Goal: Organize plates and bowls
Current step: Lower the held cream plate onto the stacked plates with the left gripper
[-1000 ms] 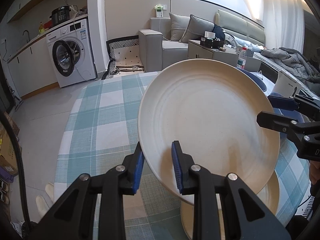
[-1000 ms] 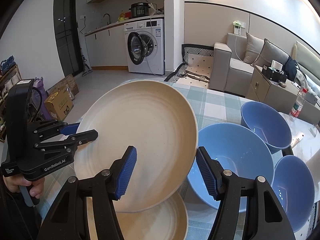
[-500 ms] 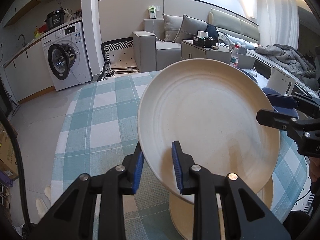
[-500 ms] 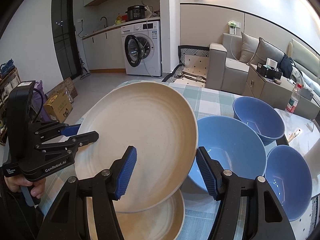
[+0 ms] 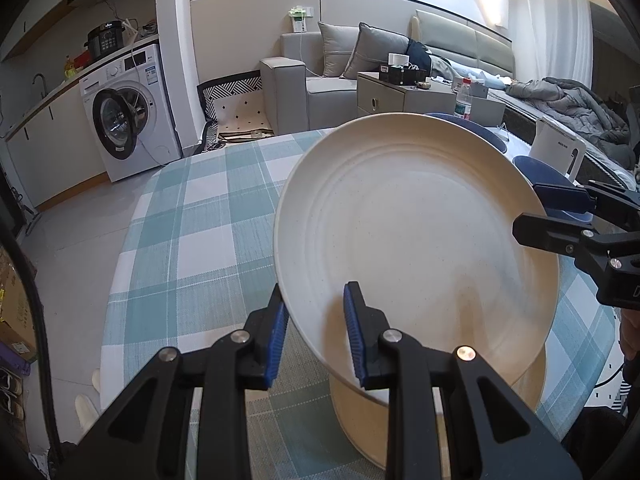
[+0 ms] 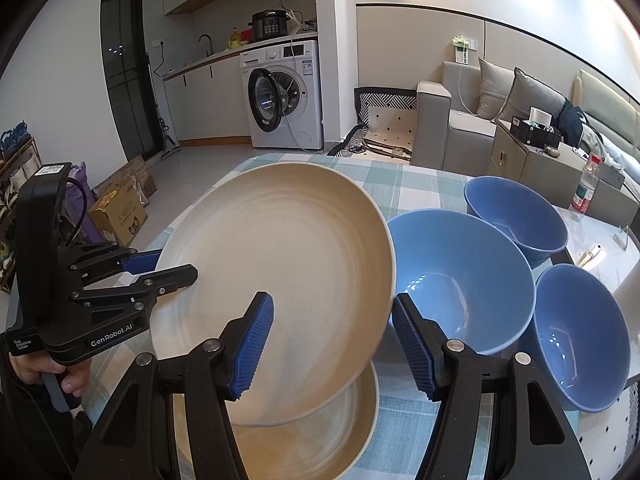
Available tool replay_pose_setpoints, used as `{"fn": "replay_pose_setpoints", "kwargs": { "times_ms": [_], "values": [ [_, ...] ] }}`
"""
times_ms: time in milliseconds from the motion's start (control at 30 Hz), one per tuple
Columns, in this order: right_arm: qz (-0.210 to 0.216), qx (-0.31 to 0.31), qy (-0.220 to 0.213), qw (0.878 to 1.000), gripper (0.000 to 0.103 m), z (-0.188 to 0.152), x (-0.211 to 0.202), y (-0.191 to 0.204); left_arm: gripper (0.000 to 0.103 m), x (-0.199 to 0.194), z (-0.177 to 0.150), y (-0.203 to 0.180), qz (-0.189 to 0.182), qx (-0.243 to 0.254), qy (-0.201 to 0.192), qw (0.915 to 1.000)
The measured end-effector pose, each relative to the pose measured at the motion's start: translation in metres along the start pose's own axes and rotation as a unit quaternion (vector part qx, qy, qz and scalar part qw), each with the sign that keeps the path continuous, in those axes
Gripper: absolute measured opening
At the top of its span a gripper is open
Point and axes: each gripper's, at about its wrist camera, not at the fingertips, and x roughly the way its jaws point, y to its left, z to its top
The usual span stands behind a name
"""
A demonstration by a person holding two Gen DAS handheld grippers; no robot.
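Hidden: lower cream plate (image 6: 320, 436) mostly covered by raised cream plate (image 5: 416, 248) | Left hand-held gripper (image 5: 316, 332): clamps raised plate's rim, tilted above worktop (image 5: 192, 240) | Right hand-held gripper (image 6: 332, 344): jaws apart, empty.

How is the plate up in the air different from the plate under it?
The raised plate is tilted and held at its rim by the left gripper; the lower plate lies flat on the checked tablecloth. The raised plate shows its whole face, while the lower plate is mostly hidden beneath it. Both are round, cream-coloured and look alike in shape.
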Motion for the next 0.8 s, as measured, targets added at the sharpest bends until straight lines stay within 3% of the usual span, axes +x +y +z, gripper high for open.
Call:
{"fn": "replay_pose_setpoints", "kwargs": {
  "times_ms": [800],
  "values": [
    [0.004, 0.014, 0.015, 1.000, 0.064, -0.032, -0.005, -0.004, 0.027, -0.009, -0.015, -0.010, 0.001, 0.016, 0.009, 0.9998]
  ]
}}
